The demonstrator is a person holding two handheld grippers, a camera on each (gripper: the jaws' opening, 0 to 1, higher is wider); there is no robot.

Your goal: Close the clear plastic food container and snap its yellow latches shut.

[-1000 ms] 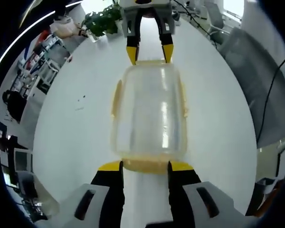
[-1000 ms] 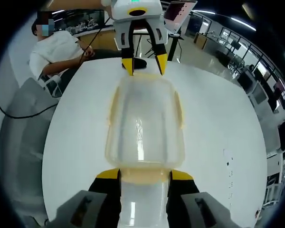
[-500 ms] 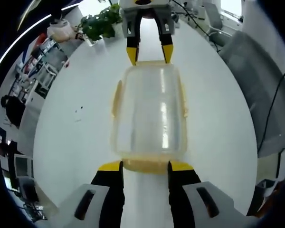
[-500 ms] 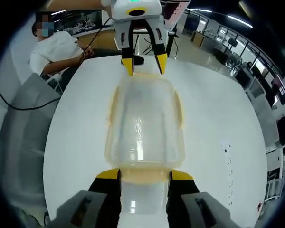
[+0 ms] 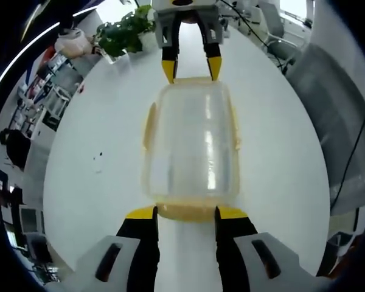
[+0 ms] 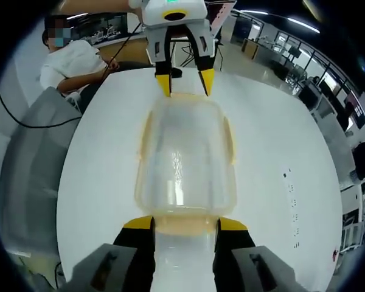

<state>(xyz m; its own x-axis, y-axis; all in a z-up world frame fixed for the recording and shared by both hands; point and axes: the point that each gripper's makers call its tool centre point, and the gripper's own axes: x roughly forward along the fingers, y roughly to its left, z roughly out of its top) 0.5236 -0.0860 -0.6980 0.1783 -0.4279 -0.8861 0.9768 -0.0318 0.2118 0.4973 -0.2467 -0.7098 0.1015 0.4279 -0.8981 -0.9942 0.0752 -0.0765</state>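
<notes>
Item: clear rectangular plastic food container [image 5: 191, 143] with pale yellow latches, lid on, lying on a round white tabletop [image 5: 91, 182], held between two claws at opposite short ends. Left gripper view: the left claw [image 5: 185, 212] rises from the bottom, its yellow-tipped black jaws set apart at about the width of the near end latch [image 5: 185, 212], tips just beside or touching that latch; whether they press it cannot be told. The right claw [image 5: 191, 68] enters from the top, jaws likewise spread, tips at the far end of the container. This view adds a green leafy potted plant [image 5: 125, 33] at the far tabletop edge, shelving at upper left and a grey chair back [image 5: 334, 103] at right. Right gripper view: the same container [image 6: 185, 155] seen from the other end, right claw [image 6: 185, 224] at the bottom astride the near yellow latch [image 6: 185, 225], left claw [image 6: 185, 84] at the top; this view adds a seated person in a white shirt [image 6: 73, 64] beyond the tabletop [image 6: 286, 158], a black cable [image 6: 24, 112] at left and office desks at right. Side latches [image 5: 148, 125] lie flat along the long sides. Against the frame a second ago: container and both claws hold the same relation; only the background has shifted, the plant and the room sliding slightly, a camera move.
</notes>
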